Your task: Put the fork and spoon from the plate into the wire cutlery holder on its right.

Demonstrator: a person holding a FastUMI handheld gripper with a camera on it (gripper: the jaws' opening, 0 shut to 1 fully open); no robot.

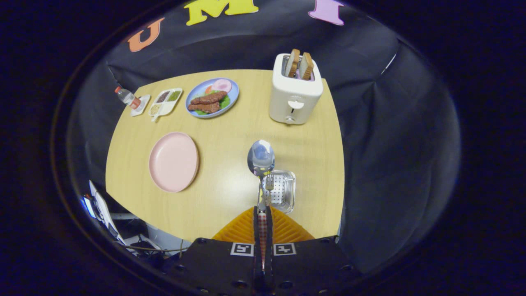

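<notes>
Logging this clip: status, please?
Gripper shut on spoon, held above the table. Fork already in wire holder. Pink plate bare. Nothing in the way.

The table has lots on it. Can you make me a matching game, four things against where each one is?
Things:
1. spoon
2. bread
3. pink plate
4. fork

Places:
A. in the toaster
B. bare, left of the holder
C. in the holder
D. clamped in the shut gripper, above the holder

Pairs: 1-D, 2-A, 3-B, 4-C
</notes>
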